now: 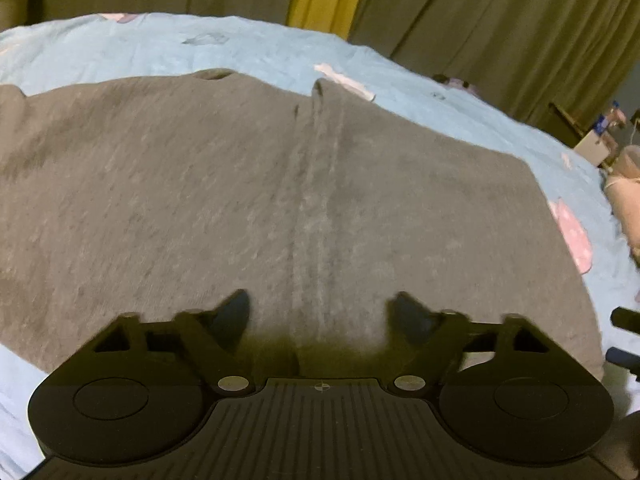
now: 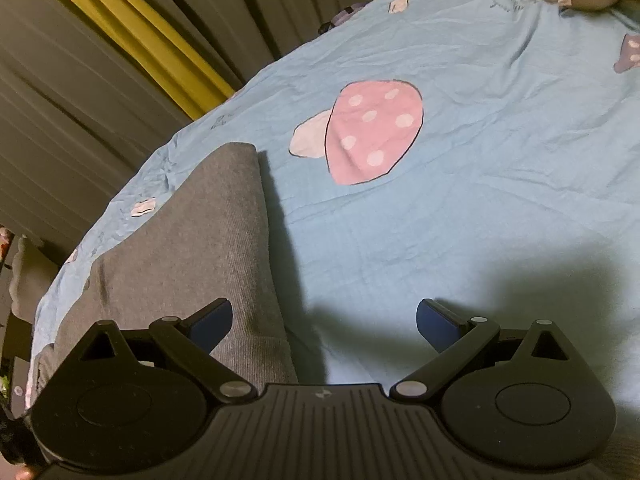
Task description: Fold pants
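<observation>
Left tongs [image 1: 322,312] spread over grey pants [image 1: 280,200], right tongs [image 2: 324,322] spread at pants' edge

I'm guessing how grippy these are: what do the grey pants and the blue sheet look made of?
The grey pants look like soft matte knit, maybe cotton jersey or fleece: heathered, with fine ribbing showing in the right wrist view. The blue sheet looks like thin, smooth woven cotton with fine creases and printed mushrooms. Exact fibres can't be told.
</observation>
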The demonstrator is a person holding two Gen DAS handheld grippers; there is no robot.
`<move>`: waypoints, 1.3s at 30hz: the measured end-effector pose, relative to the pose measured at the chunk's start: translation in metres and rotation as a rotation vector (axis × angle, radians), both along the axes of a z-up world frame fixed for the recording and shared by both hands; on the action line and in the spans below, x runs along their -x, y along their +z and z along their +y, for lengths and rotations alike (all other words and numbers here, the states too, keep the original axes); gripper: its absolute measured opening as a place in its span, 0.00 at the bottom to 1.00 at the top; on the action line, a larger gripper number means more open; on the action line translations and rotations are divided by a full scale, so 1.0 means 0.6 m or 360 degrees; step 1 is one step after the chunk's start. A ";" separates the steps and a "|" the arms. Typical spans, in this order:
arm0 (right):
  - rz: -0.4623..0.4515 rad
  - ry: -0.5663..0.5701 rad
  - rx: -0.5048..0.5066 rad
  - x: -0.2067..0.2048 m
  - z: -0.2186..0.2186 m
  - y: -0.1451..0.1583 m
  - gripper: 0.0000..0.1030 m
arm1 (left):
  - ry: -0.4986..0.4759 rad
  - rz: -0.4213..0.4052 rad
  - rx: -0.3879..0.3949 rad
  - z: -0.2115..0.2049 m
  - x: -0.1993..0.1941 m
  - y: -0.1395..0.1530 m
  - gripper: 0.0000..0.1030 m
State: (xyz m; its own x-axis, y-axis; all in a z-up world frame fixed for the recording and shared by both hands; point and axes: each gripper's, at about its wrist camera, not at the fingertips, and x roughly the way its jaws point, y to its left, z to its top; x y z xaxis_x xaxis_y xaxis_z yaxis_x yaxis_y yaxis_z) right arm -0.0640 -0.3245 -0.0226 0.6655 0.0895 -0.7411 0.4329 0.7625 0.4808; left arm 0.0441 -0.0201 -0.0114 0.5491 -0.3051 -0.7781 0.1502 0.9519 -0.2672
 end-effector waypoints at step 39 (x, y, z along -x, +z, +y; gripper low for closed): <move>-0.0118 0.0557 0.0581 -0.029 0.210 -0.019 0.76 | 0.0476 -0.0264 0.0002 0.083 0.029 0.040 0.59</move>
